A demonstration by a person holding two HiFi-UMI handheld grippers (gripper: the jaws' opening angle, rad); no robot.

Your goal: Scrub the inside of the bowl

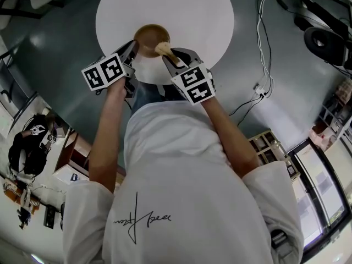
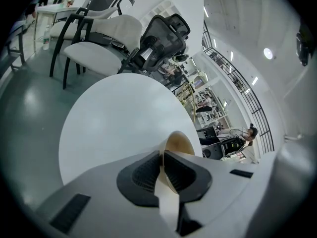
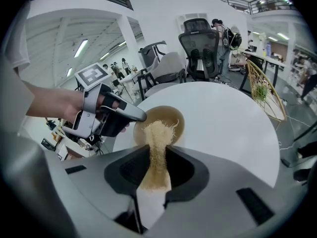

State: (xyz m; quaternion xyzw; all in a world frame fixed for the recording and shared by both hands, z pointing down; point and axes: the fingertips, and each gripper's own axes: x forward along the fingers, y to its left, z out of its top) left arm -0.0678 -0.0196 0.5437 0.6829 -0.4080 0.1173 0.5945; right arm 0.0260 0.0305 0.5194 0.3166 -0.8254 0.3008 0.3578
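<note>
Your white shirt [image 1: 181,191] fills the bottom of the head view, and both your forearms [image 1: 107,131] reach past it to the round white counter [image 1: 187,10]. Your left tongs [image 1: 133,48] are clamped on the rim of the wooden bowl [image 1: 147,36], which sits close to the counter's near edge, a little left of its middle. Your right tongs [image 1: 169,55] are closed on a tan fibrous scrubber [image 1: 163,49], whose frayed end hangs over the bowl's opening; you cannot tell whether it touches the inside.

Grey floor [image 1: 55,54] surrounds the counter, with cables [image 1: 264,43] trailing off to its right.

In the left gripper view the bowl's pale wall is pinched between the pads [image 2: 146,172], but the tongs' own body hides most of the bowl. Past the counter's far edge stand office chairs [image 2: 163,33]. Only the right gripper view looks into the bowl, partly covered by the scrubber, with your left hand [image 3: 54,103] and its tongs at the bowl's left rim.
</note>
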